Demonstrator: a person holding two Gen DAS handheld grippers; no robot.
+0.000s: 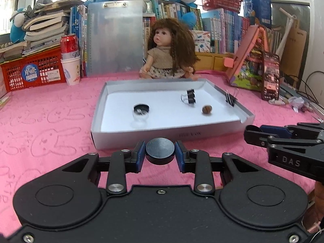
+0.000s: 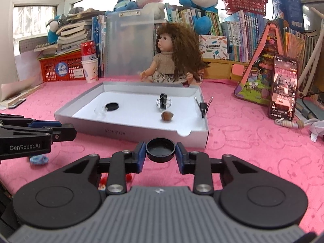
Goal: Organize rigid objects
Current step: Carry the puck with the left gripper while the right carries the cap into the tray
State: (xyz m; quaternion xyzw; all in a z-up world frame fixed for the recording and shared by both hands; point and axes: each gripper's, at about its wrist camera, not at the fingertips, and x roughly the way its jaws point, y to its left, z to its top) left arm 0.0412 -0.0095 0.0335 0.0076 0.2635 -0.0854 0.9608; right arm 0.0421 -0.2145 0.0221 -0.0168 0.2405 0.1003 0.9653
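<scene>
You have one tray (image 1: pixel 204 130) in front of you. Inside the tray: one black cap (image 1: pixel 141 108), one glass jar (image 1: pixel 139 117) just beside it, one loose binder clip (image 1: pixel 191 96) and one nut (image 1: pixel 207 109). A second binder clip (image 1: pixel 230 99) sits on the tray's right wall, so two clips in all. Just before the tray, you hold two more black caps: one (image 1: pixel 160 150) in the left tongs, one (image 2: pixel 161 149) in the right. That makes three caps.
</scene>
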